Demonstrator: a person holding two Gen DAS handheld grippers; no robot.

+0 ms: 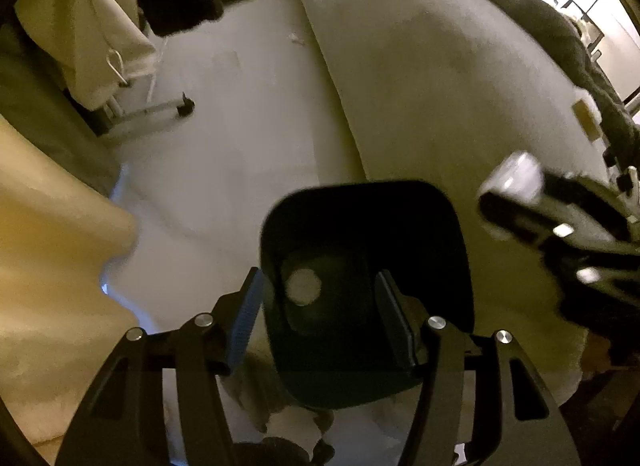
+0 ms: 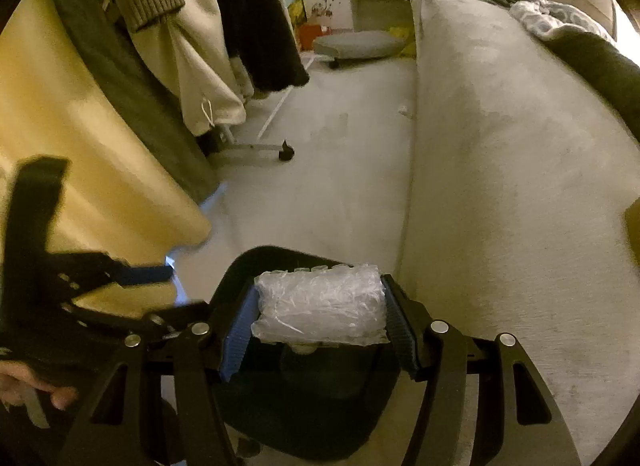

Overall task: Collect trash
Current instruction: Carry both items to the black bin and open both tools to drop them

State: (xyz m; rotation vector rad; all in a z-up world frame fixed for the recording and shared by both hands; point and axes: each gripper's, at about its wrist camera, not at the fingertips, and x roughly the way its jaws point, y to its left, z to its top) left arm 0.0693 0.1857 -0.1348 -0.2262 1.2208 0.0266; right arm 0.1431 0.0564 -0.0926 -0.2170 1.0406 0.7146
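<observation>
Bed (image 2: 500, 145): pale, 3 o'clock. Black bin (image 1: 360, 225): floor, 6 o'clock, a pale round piece (image 1: 304, 286) inside, possibly paper. Right gripper (image 2: 320, 318): pads clamped on bubble-wrap wad (image 2: 320, 308), above bin. Left gripper (image 1: 320, 314): jaws apart, empty, over bin.

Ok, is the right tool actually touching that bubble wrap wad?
Touching. The right wrist view shows the bubble wrap wad squeezed between both pads of the right tool, with no gap on either side, held above the dark bin.
</observation>
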